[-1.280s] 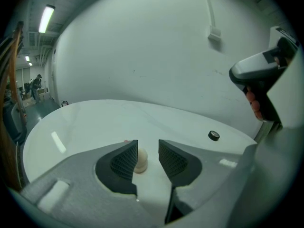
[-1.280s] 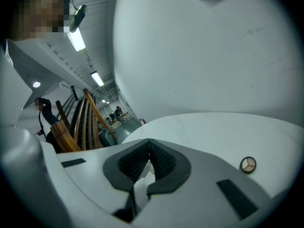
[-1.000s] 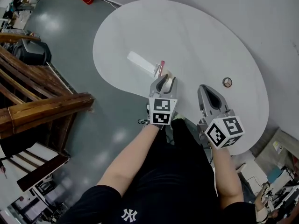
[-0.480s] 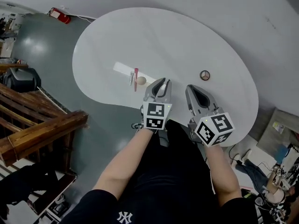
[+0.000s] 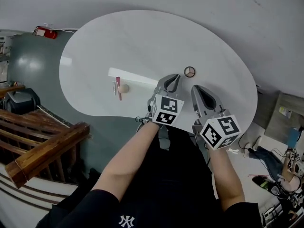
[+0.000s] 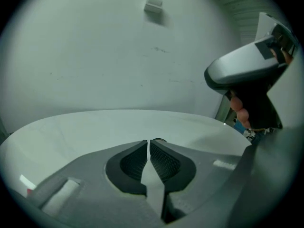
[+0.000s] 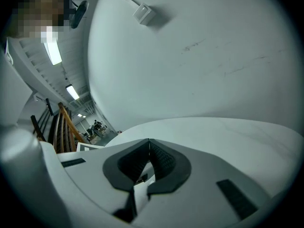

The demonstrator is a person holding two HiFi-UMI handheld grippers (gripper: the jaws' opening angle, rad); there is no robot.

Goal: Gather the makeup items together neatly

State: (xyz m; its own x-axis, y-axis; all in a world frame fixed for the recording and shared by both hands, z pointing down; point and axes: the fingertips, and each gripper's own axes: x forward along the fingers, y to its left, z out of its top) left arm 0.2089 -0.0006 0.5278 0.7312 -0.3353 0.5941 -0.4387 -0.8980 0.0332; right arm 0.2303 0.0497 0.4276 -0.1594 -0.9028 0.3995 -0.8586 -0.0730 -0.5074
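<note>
My left tool [image 5: 172,81] has just closed its jaws, and the tips meet with nothing between them. My right tool [image 5: 199,91] is just beside it, jaws also together and empty. Both are over the near edge of the white curved worktop [image 5: 218,56]. A small round dark-rimmed compact [image 5: 189,71] lies just beyond the left tool's tips. A pink lipstick tube [image 5: 117,83] and a beige round sponge [image 5: 124,88] lie side by side, well off to the left.

Small round dark-rimmed item [image 5: 189,71] on the white oval table [image 5: 142,42] — too small to identify. In the left gripper view, jaws hide most of it. Pink stick [image 5: 117,82] and beige ball [image 5: 124,88] — details unreadable.
</note>
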